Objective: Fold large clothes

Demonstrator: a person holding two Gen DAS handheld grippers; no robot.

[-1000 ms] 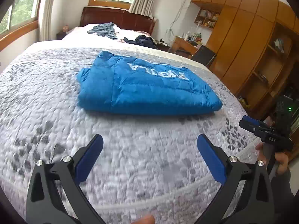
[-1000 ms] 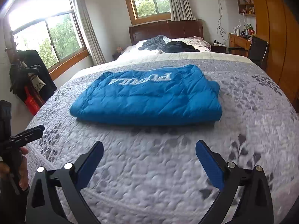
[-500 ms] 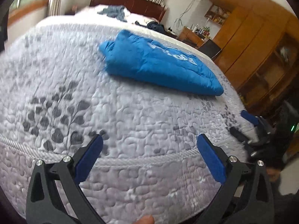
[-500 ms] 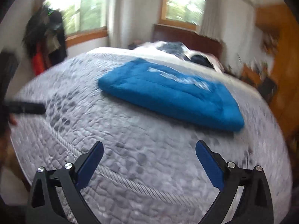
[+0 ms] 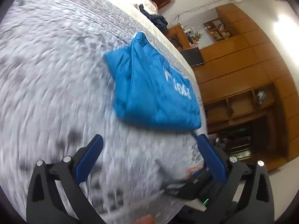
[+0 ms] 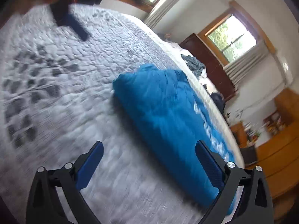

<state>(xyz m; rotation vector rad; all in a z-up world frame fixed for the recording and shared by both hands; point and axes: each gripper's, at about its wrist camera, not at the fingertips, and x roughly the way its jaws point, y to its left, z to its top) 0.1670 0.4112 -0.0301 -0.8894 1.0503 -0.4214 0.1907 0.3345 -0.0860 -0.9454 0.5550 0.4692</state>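
A folded blue padded jacket (image 5: 155, 91) with white lettering lies on the grey quilted bedspread (image 5: 56, 65), near the bed's edge. The left gripper (image 5: 149, 155) hangs over the bedspread short of the jacket, jaws spread wide, holding nothing. The right gripper (image 6: 149, 160) is equally wide open and empty, its right finger in front of the jacket's near side; both views are tilted and blurred

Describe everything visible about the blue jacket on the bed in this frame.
The blue jacket is a puffy, quilted garment, apparently padded, with white lettering on top, too blurred to read. It lies folded into a thick, roughly rectangular bundle, flat on the grey patterned quilt near one edge of the bed. Only the quilt touches it; both grippers are open and clear of it, as far as the blur lets one judge.
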